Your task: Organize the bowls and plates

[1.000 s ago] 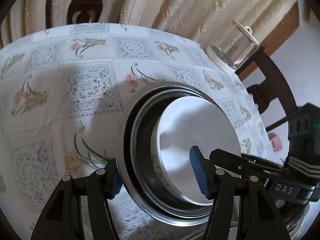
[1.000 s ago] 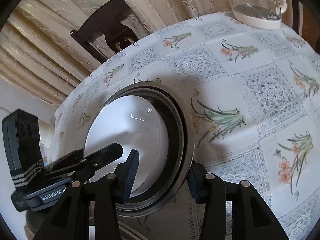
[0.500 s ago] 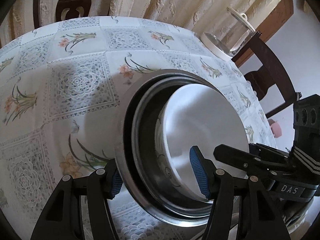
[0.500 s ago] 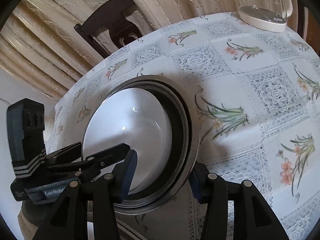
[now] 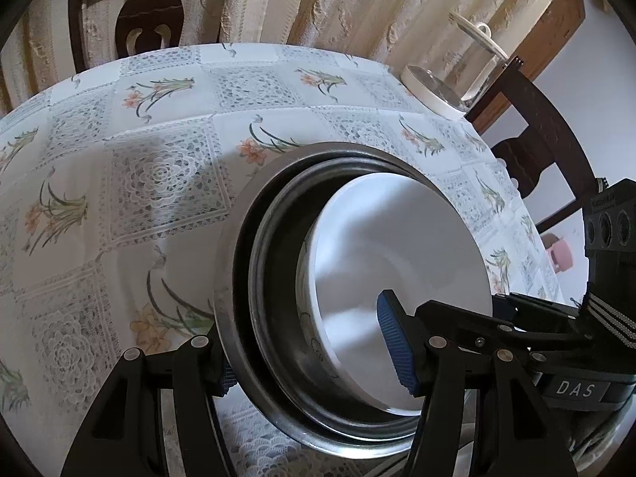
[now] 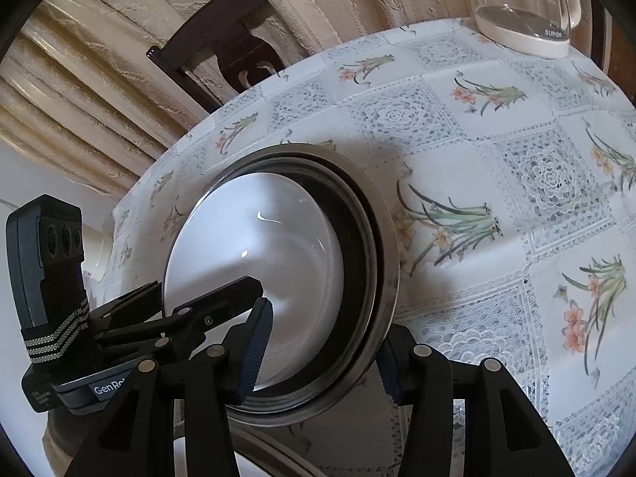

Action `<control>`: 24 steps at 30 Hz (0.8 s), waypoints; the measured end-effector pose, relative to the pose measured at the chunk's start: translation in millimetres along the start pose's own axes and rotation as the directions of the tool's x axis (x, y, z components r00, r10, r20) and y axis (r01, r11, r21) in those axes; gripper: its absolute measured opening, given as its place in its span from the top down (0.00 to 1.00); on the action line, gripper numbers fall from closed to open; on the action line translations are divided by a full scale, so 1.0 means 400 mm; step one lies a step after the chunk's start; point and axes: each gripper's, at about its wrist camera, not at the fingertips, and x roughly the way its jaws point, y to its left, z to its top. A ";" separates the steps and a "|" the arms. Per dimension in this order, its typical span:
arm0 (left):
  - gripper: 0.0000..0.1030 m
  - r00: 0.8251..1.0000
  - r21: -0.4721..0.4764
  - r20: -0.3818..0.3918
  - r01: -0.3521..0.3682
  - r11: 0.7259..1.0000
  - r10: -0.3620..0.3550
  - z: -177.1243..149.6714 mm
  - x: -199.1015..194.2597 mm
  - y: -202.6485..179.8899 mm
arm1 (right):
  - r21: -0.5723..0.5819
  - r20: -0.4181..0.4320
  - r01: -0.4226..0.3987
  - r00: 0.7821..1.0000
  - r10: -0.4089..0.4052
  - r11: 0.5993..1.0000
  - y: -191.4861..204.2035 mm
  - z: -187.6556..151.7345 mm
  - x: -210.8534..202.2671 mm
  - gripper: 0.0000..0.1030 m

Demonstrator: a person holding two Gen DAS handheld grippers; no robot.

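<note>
Straddling opposite rims of the nested metal bowls (image 5: 238,298), left gripper (image 5: 314,353) and right gripper (image 6: 322,353) stand part-open, apparently clamping; white bowl (image 5: 397,258) inside looks breakable, steel slippery.

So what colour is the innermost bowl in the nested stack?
White, the innermost bowl sits inside steel bowls; clearest in the right wrist view.

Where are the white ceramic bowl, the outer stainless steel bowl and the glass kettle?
white ceramic bowl (image 5: 397,246), left wrist view, inner surface.
outer stainless steel bowl (image 5: 228,290), left wrist view, left side of its rim.
glass kettle (image 6: 524,31), right wrist view, cream base.
</note>
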 end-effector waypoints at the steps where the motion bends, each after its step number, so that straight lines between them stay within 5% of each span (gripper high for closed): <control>1: 0.41 1.000 -0.003 0.002 -0.001 1.000 0.001 -0.001 -0.004 0.000 | -0.001 0.002 -0.001 1.000 0.001 1.000 0.004 0.001 -0.003 0.49; 24: 0.41 1.000 0.029 0.028 0.005 1.000 -0.006 -0.103 -0.195 -0.094 | -0.067 -0.005 -0.047 0.999 0.046 0.997 0.077 -0.121 -0.181 0.49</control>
